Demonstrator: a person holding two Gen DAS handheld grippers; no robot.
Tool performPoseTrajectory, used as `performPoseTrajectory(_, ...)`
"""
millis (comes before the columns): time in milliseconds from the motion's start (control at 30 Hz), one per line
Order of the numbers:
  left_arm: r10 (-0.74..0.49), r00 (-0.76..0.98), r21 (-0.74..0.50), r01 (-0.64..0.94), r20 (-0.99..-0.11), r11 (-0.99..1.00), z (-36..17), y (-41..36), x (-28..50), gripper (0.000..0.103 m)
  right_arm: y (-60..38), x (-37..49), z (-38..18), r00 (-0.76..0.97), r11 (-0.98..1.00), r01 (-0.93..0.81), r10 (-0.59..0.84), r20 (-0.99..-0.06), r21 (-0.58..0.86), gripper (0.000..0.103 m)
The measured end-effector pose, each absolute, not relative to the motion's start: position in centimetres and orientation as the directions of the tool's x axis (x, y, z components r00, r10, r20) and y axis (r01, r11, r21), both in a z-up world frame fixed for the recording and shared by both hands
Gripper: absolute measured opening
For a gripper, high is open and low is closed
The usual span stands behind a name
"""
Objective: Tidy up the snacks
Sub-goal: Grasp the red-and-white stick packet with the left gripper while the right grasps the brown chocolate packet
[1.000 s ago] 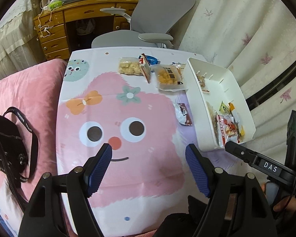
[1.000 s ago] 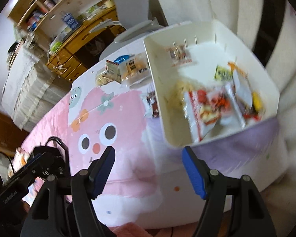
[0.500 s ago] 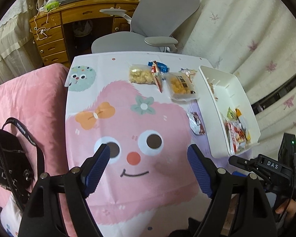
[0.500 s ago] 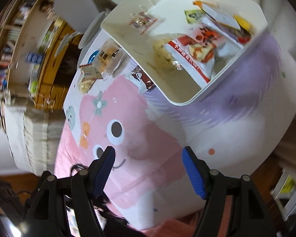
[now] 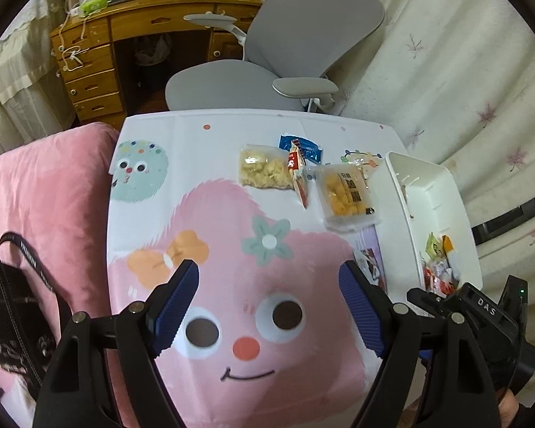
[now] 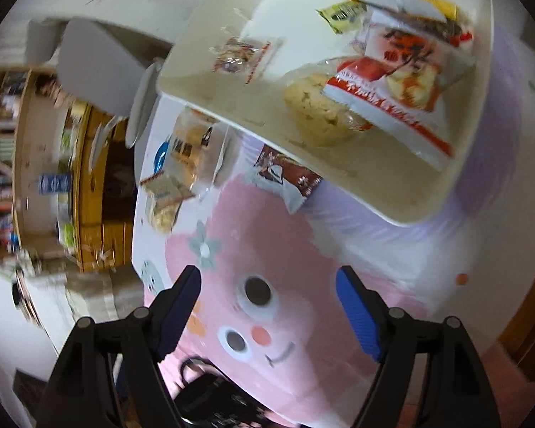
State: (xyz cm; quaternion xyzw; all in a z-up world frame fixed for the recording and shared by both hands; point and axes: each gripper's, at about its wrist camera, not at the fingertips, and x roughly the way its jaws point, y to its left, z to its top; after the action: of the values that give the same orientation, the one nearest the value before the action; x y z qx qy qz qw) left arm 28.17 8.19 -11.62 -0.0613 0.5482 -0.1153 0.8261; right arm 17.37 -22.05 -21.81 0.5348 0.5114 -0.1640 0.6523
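Note:
A white bin (image 5: 442, 210) stands at the table's right edge with several snack packs in it; it also shows in the right wrist view (image 6: 474, 135), holding a red-and-white pack (image 6: 396, 96). On the cartoon tablecloth lie a clear pack of pale puffs (image 5: 264, 171), a red-and-white sachet (image 5: 297, 174), a blue pack (image 5: 303, 144), an orange-snack pack (image 5: 346, 192) and a brown pack (image 5: 369, 267) beside the bin. My left gripper (image 5: 269, 306) is open and empty above the near cloth. My right gripper (image 6: 267, 310) is open and empty, tilted.
A grey office chair (image 5: 267, 60) and a wooden desk (image 5: 132, 35) stand beyond the table. A pink cushion (image 5: 35, 196) with a black strapped bag (image 5: 7, 303) lies to the left. Curtains (image 5: 446, 53) hang on the right.
My left gripper has drawn back and risen, so more of the table shows. My right gripper has rolled sideways and moved closer to the bin. Both stay open.

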Motion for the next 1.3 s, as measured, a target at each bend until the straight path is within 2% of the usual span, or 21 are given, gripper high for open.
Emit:
performPoseTrajectory(367, -0.284, 0.369, -0.224, 0.198, -0.885, 0.954, -14.2, 4.6, 35.7, 0.080, -22.0, 21.6, -25.0, 0.411, 0.231, 0.863, 0.198, -0.890, 0.450, 0.079)
performPoseTrajectory(600, -0.333, 0.364, -0.260, 0.234, -0.870, 0.937, -16.7, 2.3, 38.7, 0.080, -22.0, 24.6, -26.0, 0.332, 0.253, 0.903, 0.101, -0.938, 0.347, 0.079)
performPoseTrajectory(900, -0.390, 0.327, -0.333, 0.218, -0.861, 0.918, -20.7, 1.0, 41.2, 0.080, -21.7, 27.4, -27.4, 0.201, 0.310, 0.927, 0.062, -0.978, 0.210, 0.079)
performPoseTrajectory(1100, -0.397, 0.305, -0.353, 0.190, -0.866, 0.916, -23.3, 0.5, 42.4, 0.076, -21.6, 28.7, -28.4, 0.140, 0.342, 0.928, 0.050, -0.989, 0.148, 0.078)
performPoseTrajectory(1300, -0.404, 0.294, -0.373, 0.157, -0.866, 0.914, -25.4, 0.3, 43.2, 0.064, -21.3, 30.0, -29.2, 0.096, 0.358, 0.928, 0.036, -0.995, 0.102, 0.078)
